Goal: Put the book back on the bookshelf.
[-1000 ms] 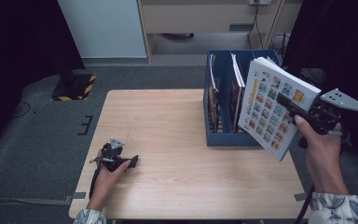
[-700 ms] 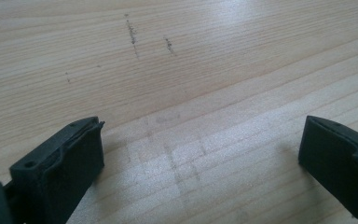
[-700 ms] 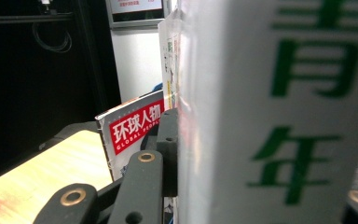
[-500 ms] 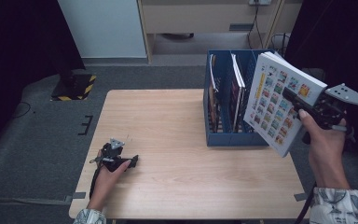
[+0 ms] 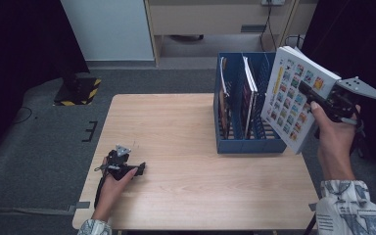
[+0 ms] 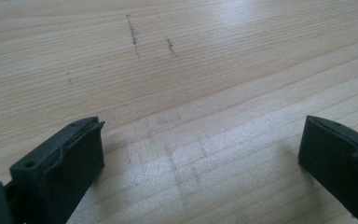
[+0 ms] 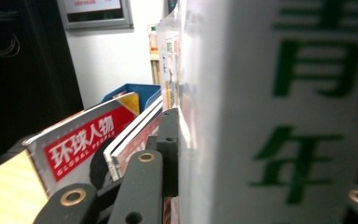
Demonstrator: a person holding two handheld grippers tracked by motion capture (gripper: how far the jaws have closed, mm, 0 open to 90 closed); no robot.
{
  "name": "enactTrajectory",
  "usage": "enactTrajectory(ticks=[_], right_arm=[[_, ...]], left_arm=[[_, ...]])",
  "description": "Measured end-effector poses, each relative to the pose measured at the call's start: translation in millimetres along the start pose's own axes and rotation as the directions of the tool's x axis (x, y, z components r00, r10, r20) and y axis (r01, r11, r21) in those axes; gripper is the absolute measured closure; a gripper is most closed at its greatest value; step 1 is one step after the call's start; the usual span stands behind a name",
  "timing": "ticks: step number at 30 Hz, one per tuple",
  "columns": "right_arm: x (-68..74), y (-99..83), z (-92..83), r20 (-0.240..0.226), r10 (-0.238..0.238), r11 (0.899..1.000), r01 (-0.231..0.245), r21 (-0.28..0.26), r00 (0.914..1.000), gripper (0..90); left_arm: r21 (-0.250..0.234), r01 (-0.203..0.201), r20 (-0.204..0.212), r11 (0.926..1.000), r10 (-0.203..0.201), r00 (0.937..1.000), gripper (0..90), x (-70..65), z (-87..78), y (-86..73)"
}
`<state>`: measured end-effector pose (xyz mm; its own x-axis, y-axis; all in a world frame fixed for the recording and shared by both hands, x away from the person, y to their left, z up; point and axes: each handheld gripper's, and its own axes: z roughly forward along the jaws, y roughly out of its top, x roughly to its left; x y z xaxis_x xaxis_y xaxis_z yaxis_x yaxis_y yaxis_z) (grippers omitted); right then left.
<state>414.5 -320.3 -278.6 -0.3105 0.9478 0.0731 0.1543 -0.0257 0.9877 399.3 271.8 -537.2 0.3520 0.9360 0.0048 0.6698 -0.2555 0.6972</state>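
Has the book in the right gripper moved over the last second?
Yes. The book, clamped in the right gripper, has shifted up and a little right in the high view, measured against the blue file box.

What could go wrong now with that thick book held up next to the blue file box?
The right gripper pinches the thick book near one edge only, in the air beside the blue file box, so it may sag or slip out. Lowered in, its corner could catch the box's rim or crumple the magazines already standing inside. The left gripper rests open on the table, too far to steady the box.
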Motion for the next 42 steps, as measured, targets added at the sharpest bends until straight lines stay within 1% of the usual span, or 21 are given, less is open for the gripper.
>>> enactTrajectory(ticks=[2,3,4,9,11,12,18,20,22,23,27,29,33,41,42], right_arm=[[-1.6,0.5,5.8,0.010,0.001,1.000,-0.001,-0.002,0.9999,73.9],[-1.6,0.5,5.8,0.010,0.001,1.000,-0.001,-0.002,0.9999,73.9],[-1.7,0.8,10.9,0.023,-0.003,1.000,0.003,0.000,0.9997,74.0],[-3.0,-3.3,21.0,0.052,-0.022,1.000,0.023,-0.013,0.9984,74.0],[-3.6,-4.3,22.8,0.061,-0.020,1.000,0.021,-0.013,0.9979,73.9],[-5.5,-6.1,26.9,0.068,-0.015,1.000,0.016,-0.016,0.9976,73.9],[-10.3,-8.8,33.7,0.094,0.012,1.000,-0.010,-0.027,0.9955,73.9],[-12.1,-11.1,36.2,0.104,0.011,0.999,-0.008,-0.032,0.9945,74.0],[-13.3,-12.9,37.7,0.107,0.015,0.999,-0.011,-0.033,0.9942,73.9],[-15.5,-15.6,40.6,0.113,0.028,0.999,-0.024,-0.035,0.9932,74.0],[-20.3,-19.5,48.5,0.120,0.038,0.999,-0.035,-0.027,0.9920,74.0],[-21.2,-20.2,52.4,0.125,0.037,0.999,-0.035,-0.022,0.9915,74.0],[-22.0,-23.3,61.7,0.127,0.050,0.999,-0.047,-0.023,0.9906,73.9],[-20.7,-25.0,77.7,0.138,0.041,0.999,-0.039,-0.022,0.9896,74.0],[-21.1,-25.4,79.3,0.146,0.043,0.999,-0.040,-0.027,0.9884,73.9]], left_arm=[[0.000,0.002,-0.002,1.0000,-0.002,1.0000,0.0,-0.1,0.7,0.6],[0.000,0.002,-0.002,1.0000,-0.002,1.0000,0.0,-0.1,0.7,0.6],[0.001,0.002,-0.004,1.0000,-0.002,1.0000,0.0,-0.2,0.9,0.9],[0.001,0.004,-0.005,1.0000,-0.004,1.0000,0.0,-0.4,0.9,1.0],[0.001,0.005,-0.006,1.0000,-0.005,1.0000,0.0,-0.5,0.9,0.9],[0.000,0.006,-0.007,1.0000,-0.006,1.0000,0.0,-0.8,0.9,0.9],[0.000,0.006,-0.005,1.0000,-0.006,1.0000,0.0,-0.7,1.0,1.0],[0.001,0.006,-0.005,1.0000,-0.006,1.0000,0.0,-0.8,1.1,1.1],[0.001,0.005,-0.005,1.0000,-0.005,1.0000,0.0,-0.8,1.2,1.2],[0.000,0.005,-0.005,1.0000,-0.005,1.0000,0.0,-0.8,1.2,1.2],[0.000,0.006,-0.006,1.0000,-0.006,1.0000,0.0,-0.9,1.2,1.2],[0.000,0.009,-0.009,1.0000,-0.009,0.9999,0.0,-1.3,1.3,1.3],[0.000,0.013,-0.013,0.9999,-0.013,0.9998,0.0,-1.9,1.5,1.5],[-0.001,0.013,-0.011,0.9999,-0.013,0.9999,0.0,-1.9,1.7,1.7],[-0.001,0.013,-0.012,0.9999,-0.013,0.9999,0.0,-1.9,1.7,1.7]])
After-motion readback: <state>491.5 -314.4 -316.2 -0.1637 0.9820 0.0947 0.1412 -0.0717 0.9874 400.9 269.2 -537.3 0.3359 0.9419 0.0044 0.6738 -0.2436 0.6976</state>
